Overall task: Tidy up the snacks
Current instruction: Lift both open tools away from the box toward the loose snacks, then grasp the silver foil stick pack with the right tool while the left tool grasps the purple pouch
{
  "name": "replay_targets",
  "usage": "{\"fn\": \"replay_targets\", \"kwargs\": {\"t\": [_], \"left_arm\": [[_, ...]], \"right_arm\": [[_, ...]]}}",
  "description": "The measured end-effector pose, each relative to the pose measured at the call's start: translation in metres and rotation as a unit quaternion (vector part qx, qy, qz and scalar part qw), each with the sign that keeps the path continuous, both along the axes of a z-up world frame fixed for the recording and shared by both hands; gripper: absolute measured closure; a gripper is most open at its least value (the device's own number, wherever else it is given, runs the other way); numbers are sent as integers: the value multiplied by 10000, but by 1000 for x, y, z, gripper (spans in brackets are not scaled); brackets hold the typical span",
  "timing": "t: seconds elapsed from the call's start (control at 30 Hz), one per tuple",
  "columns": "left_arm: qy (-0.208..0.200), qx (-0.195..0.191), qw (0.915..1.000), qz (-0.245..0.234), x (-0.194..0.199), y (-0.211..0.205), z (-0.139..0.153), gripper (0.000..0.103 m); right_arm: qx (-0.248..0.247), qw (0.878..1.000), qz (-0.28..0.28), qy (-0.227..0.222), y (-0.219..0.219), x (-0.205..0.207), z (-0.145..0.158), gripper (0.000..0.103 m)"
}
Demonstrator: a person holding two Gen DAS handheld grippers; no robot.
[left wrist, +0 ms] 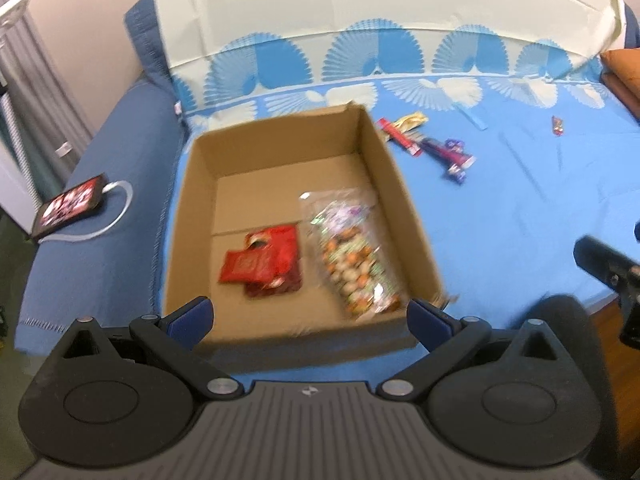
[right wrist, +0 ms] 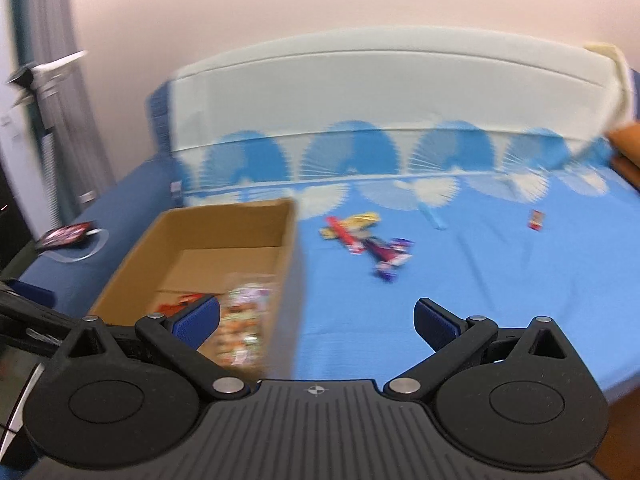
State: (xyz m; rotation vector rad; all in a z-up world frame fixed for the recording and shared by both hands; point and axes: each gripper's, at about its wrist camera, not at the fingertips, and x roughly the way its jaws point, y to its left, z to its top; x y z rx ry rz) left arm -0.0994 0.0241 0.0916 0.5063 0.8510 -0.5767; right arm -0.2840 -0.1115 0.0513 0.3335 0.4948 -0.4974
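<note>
My left gripper hangs with its blue-padded fingers spread wide and nothing between them, poised over the near wall of the cardboard box. My right gripper is just as wide apart and just as empty, off to the right of the box above the blue bedspread.

Inside the box lie two things already: a red packet resting partly over a second red pack, and beside it a clear bag of mixed nibbles along the right wall. Out on the bedspread, just beyond the box's far right corner, a little heap of wrapped bars waits: a red stick pack, a gold wrapper under it, and a purple-and-red bar touching them. A small red sweet sits well apart to the right.

I judge all of these light and crinkly, with slick film skins that slide under the pads; the slim bars look stiff enough to pinch across the middle, while the bag would sag, so I would take it by its sealed top edge. The heap overlaps, so I would go for the topmost red stick first.

A phone with a white cable lies left of the box. Both views are smeared, and I cannot read any brand or print on a single wrapper
</note>
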Motion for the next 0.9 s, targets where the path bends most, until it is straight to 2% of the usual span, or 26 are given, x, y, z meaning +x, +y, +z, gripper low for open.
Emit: {"fn": "replay_targets", "kwargs": {"t": [0.17, 0.4, 0.53, 0.7, 0.9], "left_arm": [[36, -32, 10000, -78, 13, -40, 5, 0], [-23, 133, 9999, -8, 50, -90, 1, 0], [-254, 220, 9994, -91, 74, -129, 0, 0], [-460, 230, 9987, 31, 102, -159, -2, 0], [-478, 290, 9981, 275, 142, -174, -6, 0]], "right_arm": [[9, 9995, -304, 88, -43, 3, -16, 0], [180, 9980, -542, 262, -105, 34, -45, 0], [289, 9974, -598, 285, -141, 58, -65, 0], [-53, 9992, -104, 386, -189, 134, -95, 0], [-669, 9886, 743, 1127, -221, 254, -146, 0]]}}
